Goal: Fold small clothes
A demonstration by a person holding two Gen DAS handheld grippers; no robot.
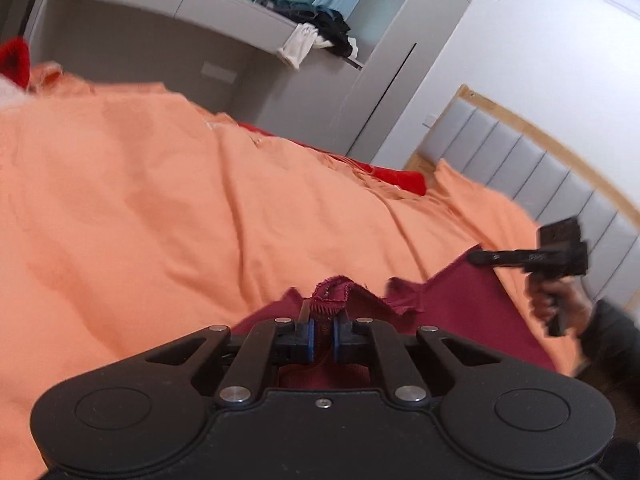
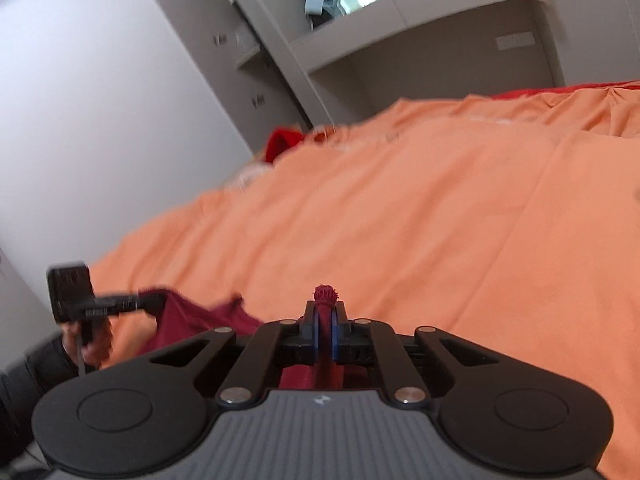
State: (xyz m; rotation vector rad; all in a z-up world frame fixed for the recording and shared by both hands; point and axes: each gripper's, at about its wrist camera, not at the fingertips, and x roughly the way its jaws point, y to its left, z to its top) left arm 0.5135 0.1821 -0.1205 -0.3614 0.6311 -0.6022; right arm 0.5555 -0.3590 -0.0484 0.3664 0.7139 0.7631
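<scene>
At lower centre of the left wrist view, the left gripper (image 1: pixel 323 334) has its jaws closed on a bunched, frayed edge of a dark red garment (image 1: pixel 472 300). The cloth stretches rightward over an orange bedspread (image 1: pixel 168 200) to the right gripper (image 2: pixel 325 330), whose jaws also pinch a tuft of it. The garment looks light, soft and limp, likely to sag between grips. Edges and corners seem the best holds.

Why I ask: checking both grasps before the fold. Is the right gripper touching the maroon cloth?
Touching. The right wrist view shows the right gripper with jaws closed on a bunched edge of the maroon cloth, which pokes out past its blue pads.
</scene>
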